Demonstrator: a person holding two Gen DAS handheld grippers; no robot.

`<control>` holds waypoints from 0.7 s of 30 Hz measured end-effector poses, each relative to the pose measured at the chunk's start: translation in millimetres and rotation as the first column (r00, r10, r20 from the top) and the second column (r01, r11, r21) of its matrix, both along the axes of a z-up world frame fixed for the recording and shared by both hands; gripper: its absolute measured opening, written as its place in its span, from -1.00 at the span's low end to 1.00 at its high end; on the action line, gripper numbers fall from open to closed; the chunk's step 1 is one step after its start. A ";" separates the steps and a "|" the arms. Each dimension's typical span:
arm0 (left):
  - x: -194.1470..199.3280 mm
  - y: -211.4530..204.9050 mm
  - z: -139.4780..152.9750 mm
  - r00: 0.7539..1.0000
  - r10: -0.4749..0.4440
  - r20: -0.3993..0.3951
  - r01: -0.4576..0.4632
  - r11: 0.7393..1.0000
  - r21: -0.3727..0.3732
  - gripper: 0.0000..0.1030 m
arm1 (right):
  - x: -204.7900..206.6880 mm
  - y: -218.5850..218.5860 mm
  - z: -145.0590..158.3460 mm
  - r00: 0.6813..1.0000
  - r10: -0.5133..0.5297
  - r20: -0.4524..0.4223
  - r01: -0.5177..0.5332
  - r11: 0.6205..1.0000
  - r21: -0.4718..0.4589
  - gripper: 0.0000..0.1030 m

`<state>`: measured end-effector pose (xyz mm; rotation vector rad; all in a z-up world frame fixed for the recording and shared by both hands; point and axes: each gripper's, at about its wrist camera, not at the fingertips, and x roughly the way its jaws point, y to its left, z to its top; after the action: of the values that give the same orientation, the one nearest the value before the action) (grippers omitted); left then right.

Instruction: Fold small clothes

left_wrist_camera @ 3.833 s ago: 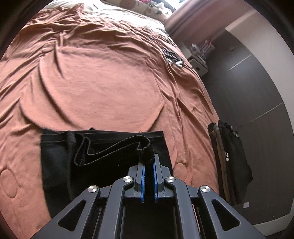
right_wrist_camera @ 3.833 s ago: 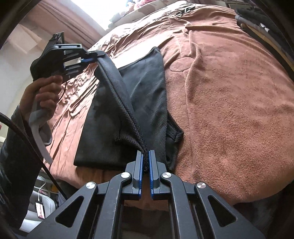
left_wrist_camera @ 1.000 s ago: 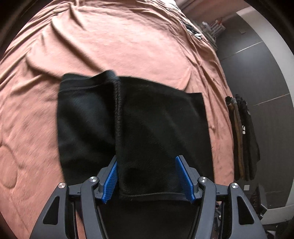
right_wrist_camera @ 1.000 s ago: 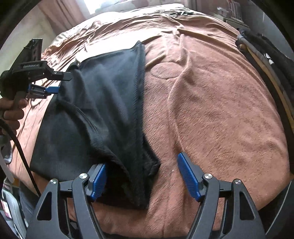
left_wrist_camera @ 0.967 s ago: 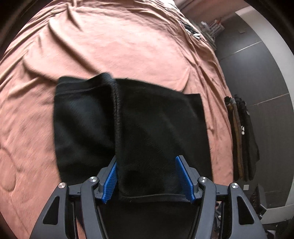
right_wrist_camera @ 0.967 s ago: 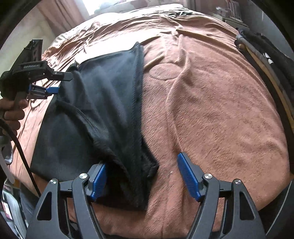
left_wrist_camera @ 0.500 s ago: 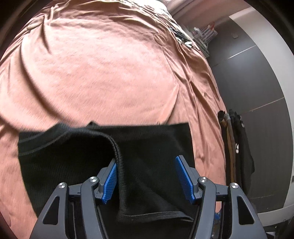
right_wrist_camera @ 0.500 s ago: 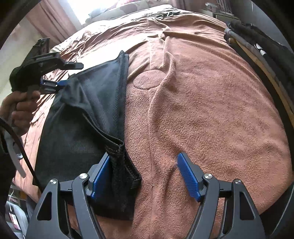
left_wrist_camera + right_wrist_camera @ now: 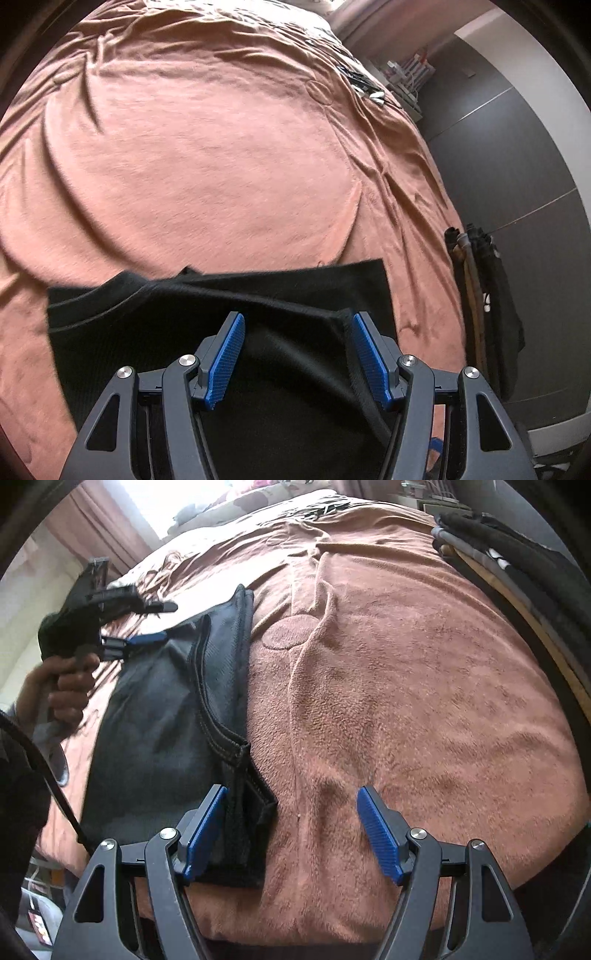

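- Since 3.8 s ago: both sets of jaws, then pinched shut on the hem of the black garment (image 9: 155, 332), now stand spread wide and hold nothing; the lifted band of cloth has come down onto the bed.
- Since 0.5 s ago: in the left wrist view the garment's raised ribbed fold has shifted from beside the left blue pad to beside the right one.
- Left gripper (image 9: 298, 352): jaws spread, blue pads well apart, dark cloth showing between and beneath them. A ribbed hem edge touches or lies just beside the right pad; which, cannot be told. In the right wrist view this gripper (image 9: 147, 622) hovers over the garment's far end, held in the person's left hand (image 9: 62, 690).
- Right gripper (image 9: 291, 830): jaws spread. Left pad rests against the garment's near corner; right pad stands over bare blanket.
- Black garment (image 9: 155, 731): folded lengthwise, lying flat near the edge of the bed, layers overlapping, a stitched seam running along its right side, a small flap sticking out at the near corner.
- Bed blanket (image 9: 207, 158): rust-brown fleece, creased, carrying the garment.
- Folded dark clothes (image 9: 517, 565): stacked at the right edge of the bed, well apart from the garment.
- Curtain (image 9: 99, 528): brownish, beside a bright window at the head of the bed.
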<state>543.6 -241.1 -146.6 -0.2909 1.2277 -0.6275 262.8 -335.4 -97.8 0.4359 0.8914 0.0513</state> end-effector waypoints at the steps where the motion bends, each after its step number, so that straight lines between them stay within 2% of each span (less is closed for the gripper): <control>1: -2.8 2.7 0.8 1.000 0.000 0.002 0.000 1.000 0.007 0.20 | -3.4 -2.0 1.2 1.000 0.000 0.009 0.000 1.000 0.021 0.21; 3: -10.3 9.0 2.7 1.000 -0.001 0.011 0.001 1.000 0.027 0.20 | -8.2 -5.0 1.8 1.000 0.004 0.021 -0.006 0.998 0.057 -0.02; 8: -32.9 30.6 5.9 1.000 0.003 0.027 -0.005 0.997 0.073 0.20 | -17.3 -7.0 2.7 0.999 0.017 0.041 -0.021 0.994 0.106 -0.33; 13: -57.2 55.1 6.7 0.999 0.022 0.028 -0.024 0.995 0.099 0.20 | -22.6 -2.3 4.7 0.998 0.034 0.053 -0.041 0.991 0.124 -0.36; 17: -77.9 73.9 5.0 0.999 0.036 0.021 -0.038 0.992 0.120 0.20 | -19.6 8.0 1.7 0.997 0.061 0.049 -0.066 0.992 0.104 -0.38; 20: -93.5 87.7 0.9 0.999 0.048 0.012 -0.049 0.990 0.135 0.20 | -15.2 15.4 -4.3 0.996 0.083 0.029 -0.085 0.993 0.087 -0.81; 21: -99.2 91.9 -0.6 0.999 0.049 0.010 -0.050 0.989 0.138 0.20 | -14.9 17.6 -4.2 0.996 0.085 0.026 -0.087 0.993 0.079 -0.87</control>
<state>444.4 -149.3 -147.2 -0.2028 1.2480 -0.4975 247.9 -317.9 -102.1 0.4706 0.8882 0.1712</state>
